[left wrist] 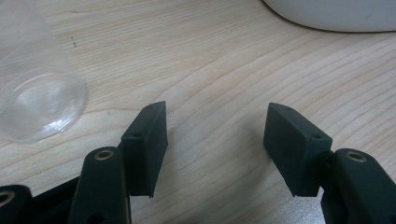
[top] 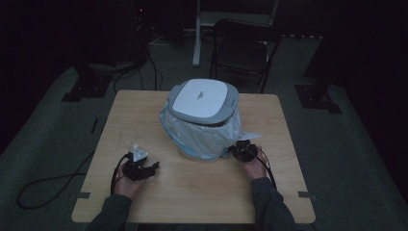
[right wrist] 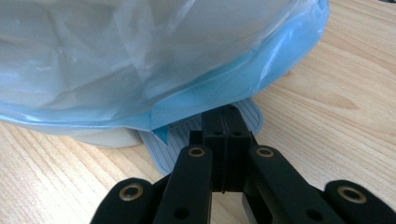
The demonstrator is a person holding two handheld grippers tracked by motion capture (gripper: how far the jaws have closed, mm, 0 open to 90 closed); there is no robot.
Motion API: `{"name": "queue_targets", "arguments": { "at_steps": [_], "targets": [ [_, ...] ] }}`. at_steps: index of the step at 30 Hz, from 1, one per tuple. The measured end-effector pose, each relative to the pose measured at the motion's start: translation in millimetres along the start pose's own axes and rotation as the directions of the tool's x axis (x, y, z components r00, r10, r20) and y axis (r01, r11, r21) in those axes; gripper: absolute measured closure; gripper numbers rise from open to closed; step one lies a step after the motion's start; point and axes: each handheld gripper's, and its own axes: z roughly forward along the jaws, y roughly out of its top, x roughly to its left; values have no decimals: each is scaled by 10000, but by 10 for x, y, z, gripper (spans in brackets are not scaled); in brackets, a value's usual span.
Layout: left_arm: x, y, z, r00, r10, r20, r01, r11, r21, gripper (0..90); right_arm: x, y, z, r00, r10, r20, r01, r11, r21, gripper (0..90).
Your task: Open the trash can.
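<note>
A wooden counter (top: 192,192) stands in a dim room. Near its far middle sits a white bin (top: 202,139) lined with a bluish plastic bag (top: 192,132), its grey-and-white lid (top: 203,100) on top. The left tool (top: 155,167) rests near the left; the right tool (top: 235,150) touches the bin's base. A dark folding chair (top: 243,50) stands beyond.

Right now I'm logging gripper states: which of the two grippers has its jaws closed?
The right gripper, at the base of the bag-lined bin, has its jaws pressed together. The left gripper stands wide open over bare table.
</note>
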Motion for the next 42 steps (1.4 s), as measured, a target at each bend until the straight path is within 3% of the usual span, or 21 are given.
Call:
{"name": "queue_targets", "arguments": {
  "at_steps": [17,27,38,42],
  "targets": [
    [-4,-2,-5,10000,10,1,-10,10000,21,409,-2,-43,66,10000,-9,21,9,9998,201,900],
    [-74,11,-36,9992,375,146,-377,9991,183,480,-4,-55,66,9999,105,-10,-105,9999,98,900],
    [-156,32,-69,9987,394,335,-407,9985,372,543,-1,-59,65,10000,54,17,-54,10000,76,900],
    [-132,39,-102,9992,252,316,-259,9994,214,543,3,-58,65,10000,24,48,-24,10000,88,900]
  ]
}}
